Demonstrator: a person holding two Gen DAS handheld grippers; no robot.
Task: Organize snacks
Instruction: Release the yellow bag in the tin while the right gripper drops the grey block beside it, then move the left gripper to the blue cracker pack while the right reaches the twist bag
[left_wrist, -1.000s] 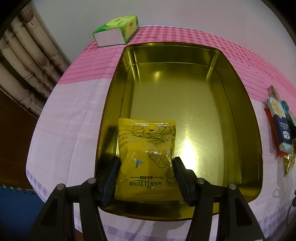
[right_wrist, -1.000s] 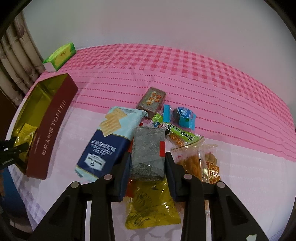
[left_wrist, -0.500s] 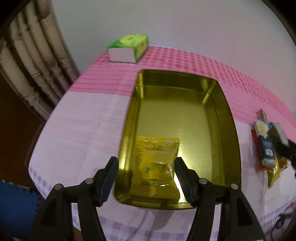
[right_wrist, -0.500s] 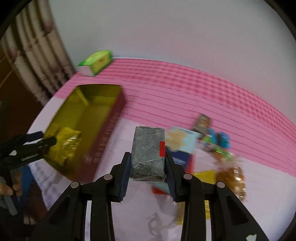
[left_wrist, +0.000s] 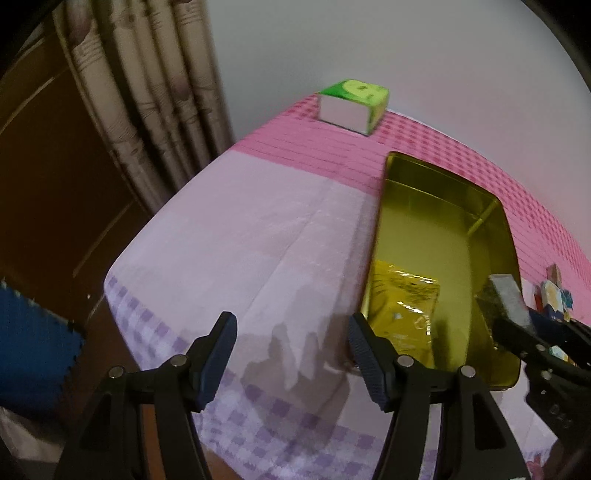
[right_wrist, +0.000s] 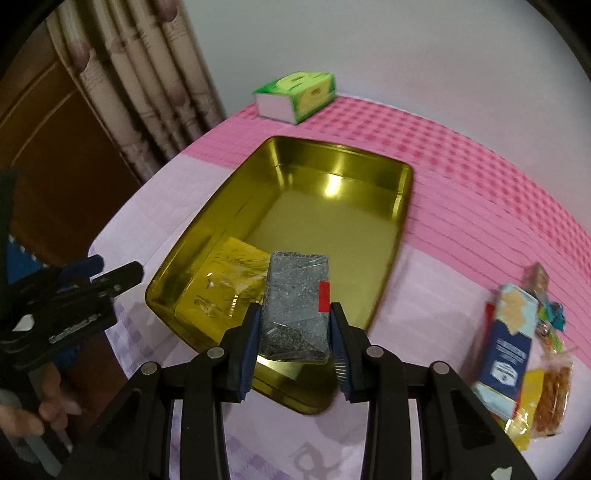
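Observation:
A gold tin (right_wrist: 332, 221) lies open on the pink tablecloth, with a yellow snack packet (right_wrist: 232, 273) flat in its near left corner. My right gripper (right_wrist: 293, 321) is shut on a grey speckled packet (right_wrist: 295, 291) with a red tag, held above the tin's near end. In the left wrist view the tin (left_wrist: 443, 236) sits to the right, and the grey packet (left_wrist: 506, 295) hangs over its right rim. My left gripper (left_wrist: 290, 325) is open with nothing between its fingers, over bare cloth left of the tin. The yellow packet (left_wrist: 402, 299) lies apart from it.
A green tissue box (right_wrist: 295, 96) stands behind the tin at the table's far edge. Several snacks, among them a blue cracker packet (right_wrist: 511, 343), are piled at the right. Curtains (left_wrist: 147, 110) and a blue floor mat (left_wrist: 33, 343) lie beyond the table's left edge.
My left gripper let go of the yellow packet in the tin and drew back to the left. My right gripper carried the grey packet from the snack pile over to the tin.

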